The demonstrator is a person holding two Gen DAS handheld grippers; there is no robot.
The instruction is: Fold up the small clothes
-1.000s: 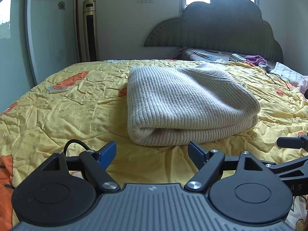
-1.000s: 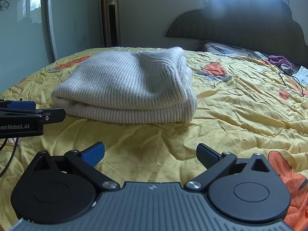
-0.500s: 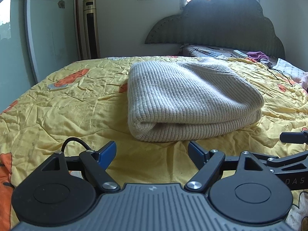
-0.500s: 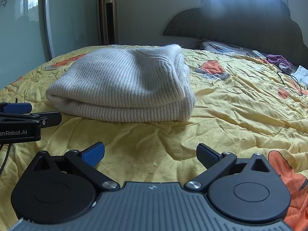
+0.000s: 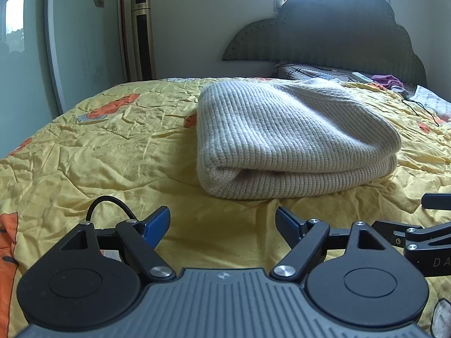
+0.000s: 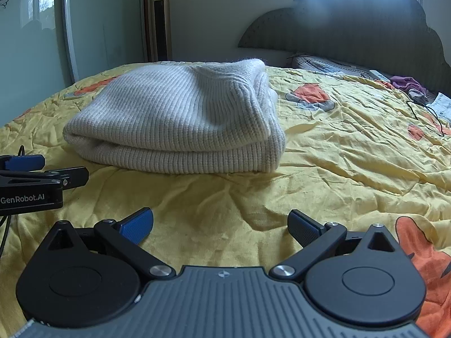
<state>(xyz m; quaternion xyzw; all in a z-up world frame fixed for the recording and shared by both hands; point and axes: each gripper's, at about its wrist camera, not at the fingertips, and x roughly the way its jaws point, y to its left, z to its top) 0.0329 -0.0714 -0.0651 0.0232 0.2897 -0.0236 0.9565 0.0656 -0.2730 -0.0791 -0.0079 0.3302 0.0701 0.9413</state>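
Left wrist: folded sweater (image 5: 282, 140) on yellow quilt (image 5: 98, 152).

A folded sweater (image 5: 284, 140) lies mid-bed, the one bulk in the middle. Bare quilt (image 5: 112, 152) runs between it and the left edge of the bed, and a strip of quilt separates it from both open claws at the near edge. The left claw (image 5: 222, 222) and right claw (image 6: 220, 222) sit side by side, close enough to crowd each other. Toward the right edge the quilt (image 6: 352, 155) lies open. At the head corner a black cable (image 6: 425, 115), purple cloth (image 6: 407, 83) and pillow (image 6: 324, 64) clutter the way before the headboard (image 6: 352, 28).
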